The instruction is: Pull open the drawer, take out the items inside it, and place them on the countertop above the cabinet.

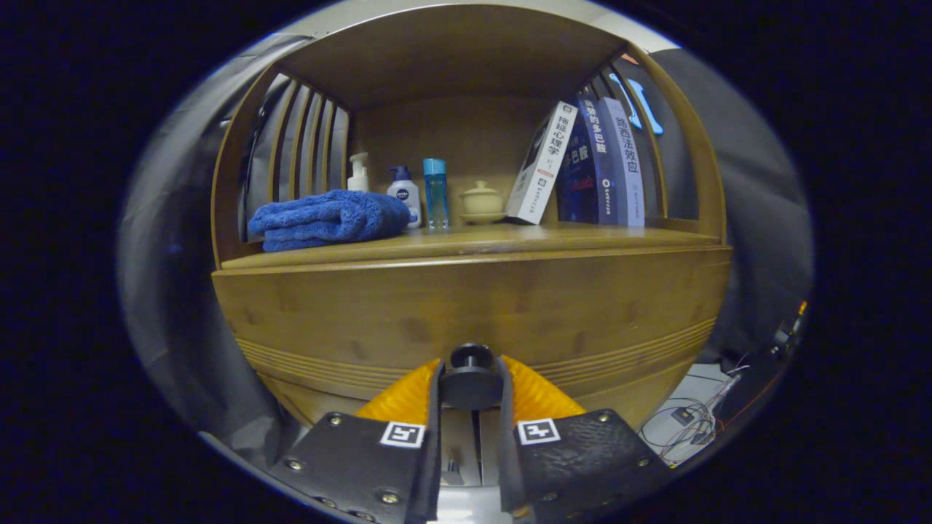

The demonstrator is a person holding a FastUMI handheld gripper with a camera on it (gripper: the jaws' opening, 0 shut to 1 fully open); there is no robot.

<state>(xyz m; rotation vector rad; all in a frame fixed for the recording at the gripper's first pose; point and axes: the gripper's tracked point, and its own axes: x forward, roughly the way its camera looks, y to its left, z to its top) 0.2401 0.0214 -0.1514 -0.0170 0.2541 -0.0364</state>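
Gripping the knob [470, 378] on the drawer [473, 313] front, the gripper [470, 397] fingers are pinching it from both sides. Above, towel [328, 218], bottles [405, 191], cup [482, 201] and books [582, 164] are sitting on the countertop [510, 236].

- wooden countertop [466, 244], 12 o'clock of the fingers
- blue towel [328, 218] at 11
- bottles [404, 193], lidded cup [482, 200] dead ahead
- books [582, 164] leaning at 1
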